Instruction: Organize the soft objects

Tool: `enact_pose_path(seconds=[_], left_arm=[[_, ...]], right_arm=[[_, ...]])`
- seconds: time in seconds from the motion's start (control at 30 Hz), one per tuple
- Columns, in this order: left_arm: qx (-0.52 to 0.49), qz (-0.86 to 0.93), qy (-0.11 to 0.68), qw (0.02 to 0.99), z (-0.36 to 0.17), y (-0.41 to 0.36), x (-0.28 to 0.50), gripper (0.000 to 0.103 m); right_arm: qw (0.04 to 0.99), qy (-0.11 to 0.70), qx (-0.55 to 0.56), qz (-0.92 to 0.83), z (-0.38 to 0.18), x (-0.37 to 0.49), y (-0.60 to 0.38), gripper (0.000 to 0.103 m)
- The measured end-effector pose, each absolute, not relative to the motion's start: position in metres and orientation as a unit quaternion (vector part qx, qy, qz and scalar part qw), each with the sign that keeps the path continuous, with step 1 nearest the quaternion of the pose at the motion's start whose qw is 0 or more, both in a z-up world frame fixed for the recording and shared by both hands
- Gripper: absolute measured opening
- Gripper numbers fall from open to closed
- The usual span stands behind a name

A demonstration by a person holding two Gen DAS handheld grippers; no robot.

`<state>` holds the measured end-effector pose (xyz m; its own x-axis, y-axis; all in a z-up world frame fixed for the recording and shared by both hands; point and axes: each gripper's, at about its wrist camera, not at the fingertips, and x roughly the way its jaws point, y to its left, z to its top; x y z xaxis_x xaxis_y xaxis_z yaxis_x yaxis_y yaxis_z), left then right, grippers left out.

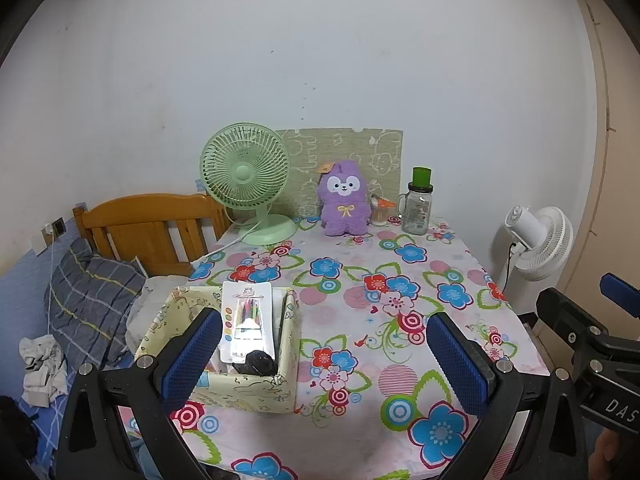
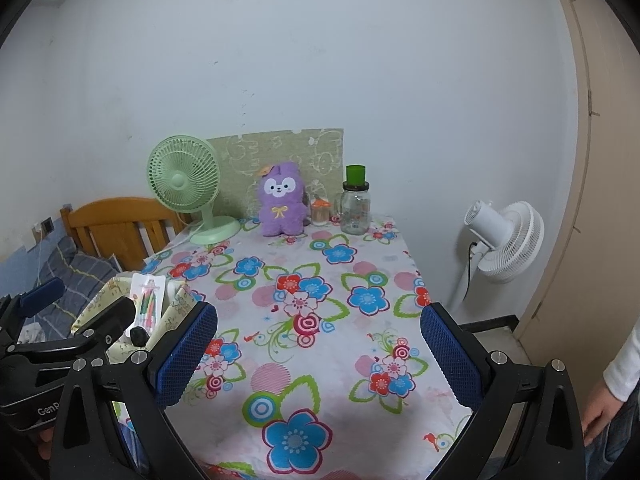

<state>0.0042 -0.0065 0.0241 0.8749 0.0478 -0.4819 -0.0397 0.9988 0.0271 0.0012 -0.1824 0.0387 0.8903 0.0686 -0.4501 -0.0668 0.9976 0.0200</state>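
A purple plush toy [image 1: 345,200] sits upright at the far edge of the flowered table [image 1: 360,360], against the wall; it also shows in the right wrist view [image 2: 281,201]. A pale yellow fabric storage box [image 1: 244,394] stands at the table's front left with a card of pens and a black item inside; the right wrist view shows the box [image 2: 176,308] too. My left gripper [image 1: 324,360] is open and empty above the front of the table, next to the box. My right gripper [image 2: 318,354] is open and empty, to the right of the left one.
A green desk fan [image 1: 246,184] stands left of the plush. A glass jar with a green lid [image 1: 418,204] and a small container stand to its right. A white floor fan [image 1: 536,240] is beyond the table's right edge. A bed with wooden headboard [image 1: 148,228] lies on the left.
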Motion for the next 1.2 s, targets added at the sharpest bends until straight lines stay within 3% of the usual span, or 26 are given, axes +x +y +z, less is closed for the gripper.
enact_pose_path(seconds=[1.2], left_arm=[[0.007,0.026,0.249,0.968,0.0274,-0.0077,0.0073,0.103]], right_arm=[[0.972,0.232,-0.002,0.036,0.0397,0.0006,-0.1769,0.103]])
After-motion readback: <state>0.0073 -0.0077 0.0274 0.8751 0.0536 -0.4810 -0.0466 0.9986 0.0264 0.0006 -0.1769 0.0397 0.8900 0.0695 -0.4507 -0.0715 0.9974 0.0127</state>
